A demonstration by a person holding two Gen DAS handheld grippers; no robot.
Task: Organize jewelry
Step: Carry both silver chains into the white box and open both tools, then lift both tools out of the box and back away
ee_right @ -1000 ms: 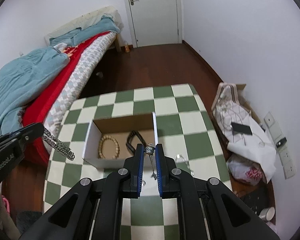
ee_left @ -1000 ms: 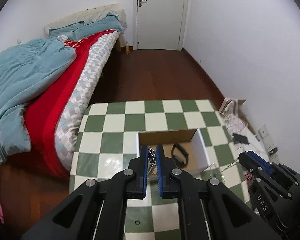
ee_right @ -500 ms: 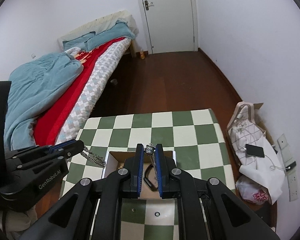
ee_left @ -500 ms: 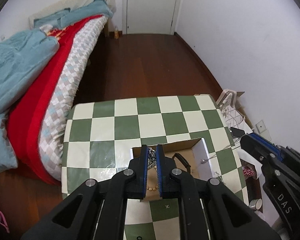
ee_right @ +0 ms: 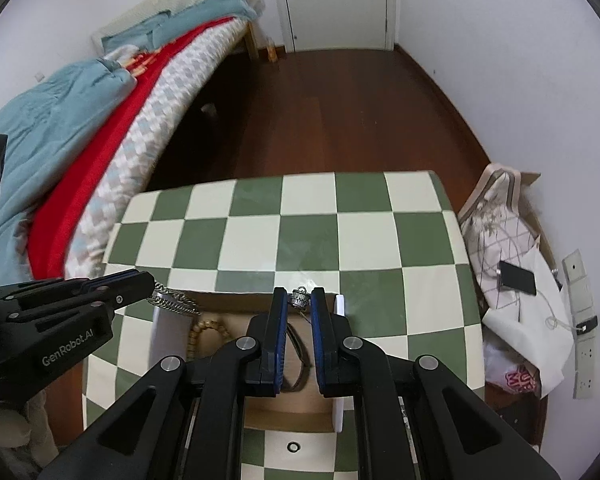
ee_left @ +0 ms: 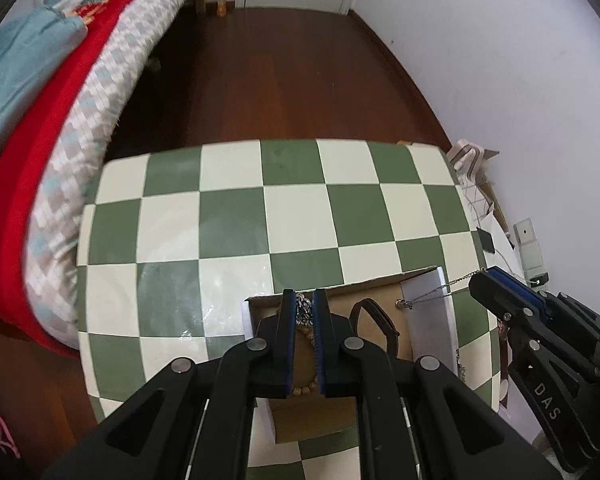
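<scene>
**Q:** Silver chain [ee_left: 304, 311] — where is it held, and what's clamped?

**A:** It is pinched at the tips of the left gripper [ee_left: 304, 308], pads closed on it, over the near-left part of the cardboard box [ee_left: 428, 312]. In the right wrist view the same chain is seen draping from the left tips across the box's 9 o'clock wall. A thinner necklace w/ a small metal charm [ee_right: 300, 298] is clamped in the right gripper [ee_right: 300, 300]; its fine chain is seen strung from those tips toward the box's 3 o'clock wall in the left view. Both tools are pointed steeply down at the box.

**Q:** Box contents?

**A:** A wooden bead bracelet [ee_right: 208, 330] is lain at approx. 9 o'clock inside, a dark strap [ee_left: 376, 320] nearer the centre. The box is sat on the green-and-cream checked table [ee_left: 228, 216].

**Q:** What could go wrong?

**A:** Judged from this: if the heavy chain is released while part of it is hung over the 9 o'clock wall, it could be pulled out by its own weight & be dropped on the table. The fine necklace looks stretched over the 3 o'clock wall; it could be snagged on that edge, or the light box could be dragged or tipped. If both are let go together, a tangle w/ the beads or strap is likely. Whether either chain touches the box floor can't be told.
</scene>
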